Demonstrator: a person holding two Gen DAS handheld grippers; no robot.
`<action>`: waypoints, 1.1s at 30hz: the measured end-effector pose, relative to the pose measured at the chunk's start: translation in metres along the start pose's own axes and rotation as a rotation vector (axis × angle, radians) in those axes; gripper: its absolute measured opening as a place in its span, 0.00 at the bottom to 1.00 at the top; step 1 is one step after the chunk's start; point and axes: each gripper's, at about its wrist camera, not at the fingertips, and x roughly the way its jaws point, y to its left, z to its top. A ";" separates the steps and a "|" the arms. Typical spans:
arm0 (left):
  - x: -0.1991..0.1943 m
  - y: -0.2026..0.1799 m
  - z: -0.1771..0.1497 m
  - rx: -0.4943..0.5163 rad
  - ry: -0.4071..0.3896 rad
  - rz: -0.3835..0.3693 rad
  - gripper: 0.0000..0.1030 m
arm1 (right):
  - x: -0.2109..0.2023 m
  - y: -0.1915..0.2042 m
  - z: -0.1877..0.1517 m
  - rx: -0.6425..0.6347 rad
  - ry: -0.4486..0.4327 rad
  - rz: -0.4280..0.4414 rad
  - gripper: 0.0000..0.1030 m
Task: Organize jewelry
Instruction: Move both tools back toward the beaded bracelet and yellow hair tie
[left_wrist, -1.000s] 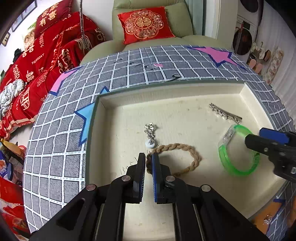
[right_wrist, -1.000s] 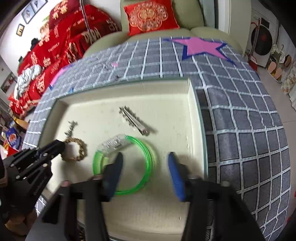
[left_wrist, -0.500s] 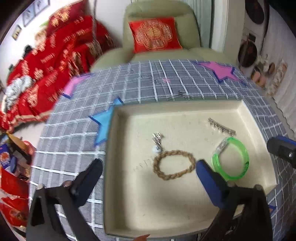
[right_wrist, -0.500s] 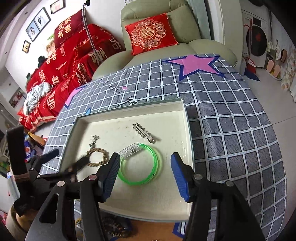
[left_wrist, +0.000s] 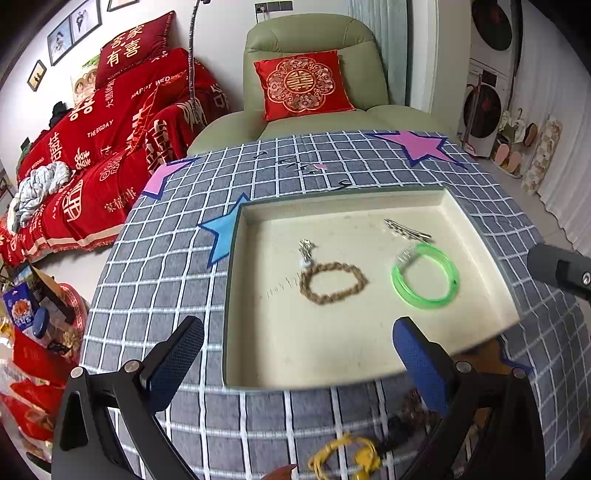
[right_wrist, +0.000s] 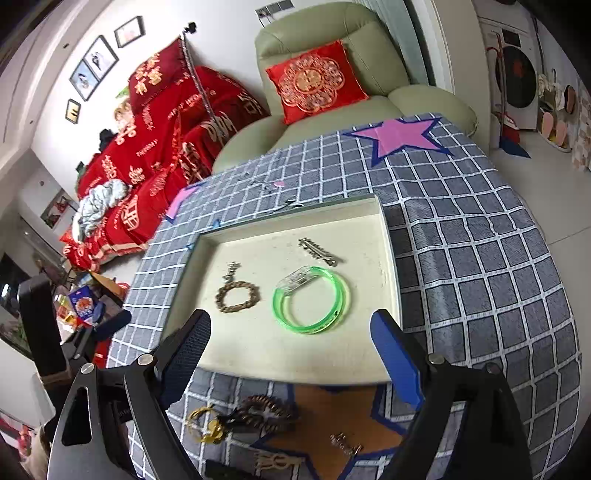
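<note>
A brown twisted rope bracelet (left_wrist: 333, 283) is laid flat in a round loop inside the shallow cream square tray (left_wrist: 332, 354), near its middle. A small silver charm with a white bead (left_wrist: 306, 253) is seen touching the loop's far left side. Just to the right, apart from the rope, a smooth see-through bright green plastic bangle (left_wrist: 425, 275) is laid flat, and a clear blocky piece is fixed on its far side. Behind the bangle, a thin shiny silver hair clip (left_wrist: 406, 229) with a bumpy edge is laid at a slant. The tray is set on a soft grey cloth with white grid lines (left_wrist: 155, 266), on which pink and blue stars are sewn. On the cloth in front of the tray, a yellow cord piece (left_wrist: 345, 456), a dark beaded bracelet (right_wrist: 266, 410) and small silver bits (right_wrist: 345, 445) are scattered. The left gripper (left_wrist: 297, 363) is held above the near edge with nothing in it, its blue padded jaws spread wide. The right gripper (right_wrist: 291, 354) is held the same way, wide apart and holding nothing.
</note>
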 end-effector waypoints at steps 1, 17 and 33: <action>-0.003 -0.001 -0.003 0.002 0.000 -0.001 1.00 | -0.005 0.002 -0.003 -0.002 -0.009 0.009 0.91; -0.050 0.004 -0.051 0.018 -0.024 0.013 1.00 | -0.051 0.013 -0.040 -0.002 -0.046 0.026 1.00; -0.042 0.026 -0.112 -0.019 0.053 -0.037 1.00 | -0.057 -0.005 -0.097 -0.018 0.082 -0.048 1.00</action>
